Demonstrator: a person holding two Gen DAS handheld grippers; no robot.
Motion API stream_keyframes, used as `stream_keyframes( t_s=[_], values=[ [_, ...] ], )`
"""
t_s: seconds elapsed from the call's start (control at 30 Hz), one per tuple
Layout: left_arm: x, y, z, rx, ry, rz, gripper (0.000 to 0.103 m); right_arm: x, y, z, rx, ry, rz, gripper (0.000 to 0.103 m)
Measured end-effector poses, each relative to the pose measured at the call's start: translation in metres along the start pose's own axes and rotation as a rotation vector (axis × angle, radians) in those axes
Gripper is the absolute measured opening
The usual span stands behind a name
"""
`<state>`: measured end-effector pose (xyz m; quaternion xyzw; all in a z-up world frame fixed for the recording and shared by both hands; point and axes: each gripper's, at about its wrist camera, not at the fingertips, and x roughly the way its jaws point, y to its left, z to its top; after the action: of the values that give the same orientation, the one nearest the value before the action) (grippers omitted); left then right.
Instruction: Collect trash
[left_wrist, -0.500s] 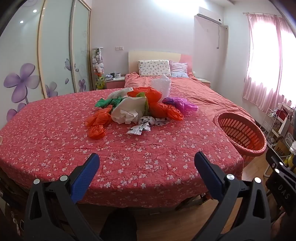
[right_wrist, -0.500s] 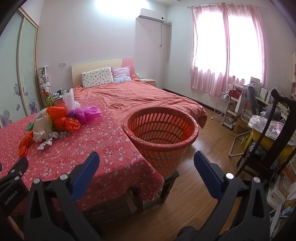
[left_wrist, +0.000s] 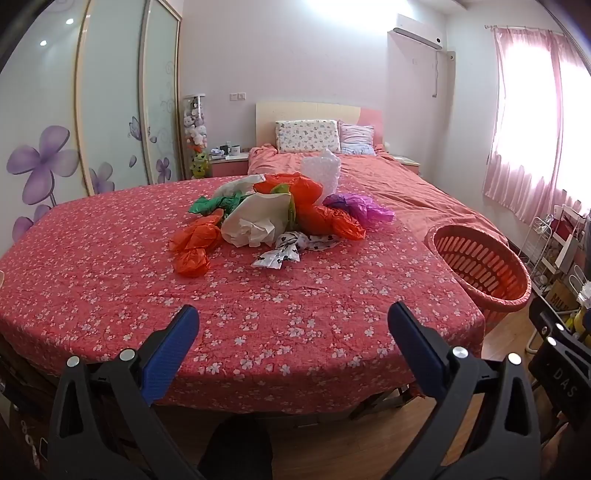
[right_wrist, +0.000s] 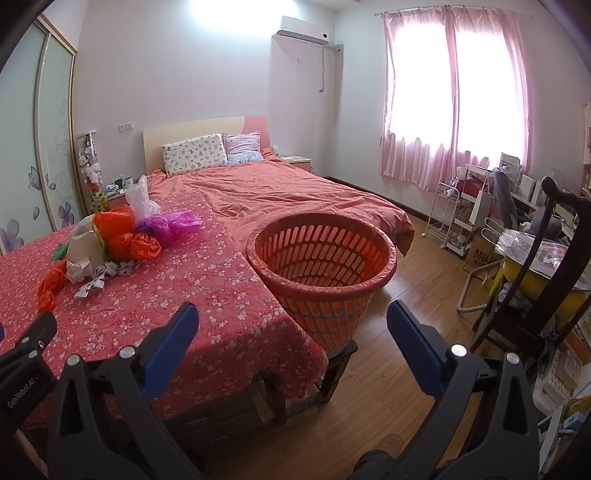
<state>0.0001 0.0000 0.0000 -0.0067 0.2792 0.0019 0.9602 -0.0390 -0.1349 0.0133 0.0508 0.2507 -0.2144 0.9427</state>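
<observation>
Task not yet begun: left gripper (left_wrist: 291, 325) and right gripper (right_wrist: 291, 321), both spread wide and empty, short of the pile of crumpled plastic bags and paper (left_wrist: 273, 218) on the floral table cover (left_wrist: 110, 280); orange laundry basket (right_wrist: 321, 266) beside it appears empty

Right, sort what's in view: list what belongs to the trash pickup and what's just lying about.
For the job:
- pile of crumpled bags on the table
- orange basket beside the table
- left gripper and right gripper, both open and empty

Just lying about:
- pillows
- plush toys
- wire rack
</observation>
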Motion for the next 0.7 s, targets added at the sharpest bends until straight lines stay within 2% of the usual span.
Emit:
stream_keyframes(
  t_s=[0.7],
  values=[
    [0.0000,0.0001,0.0000,-0.002,0.001,-0.002,0.101,0.0015,0.0015,0.0005,-0.001,0.001,-0.001,0.099]
  ],
)
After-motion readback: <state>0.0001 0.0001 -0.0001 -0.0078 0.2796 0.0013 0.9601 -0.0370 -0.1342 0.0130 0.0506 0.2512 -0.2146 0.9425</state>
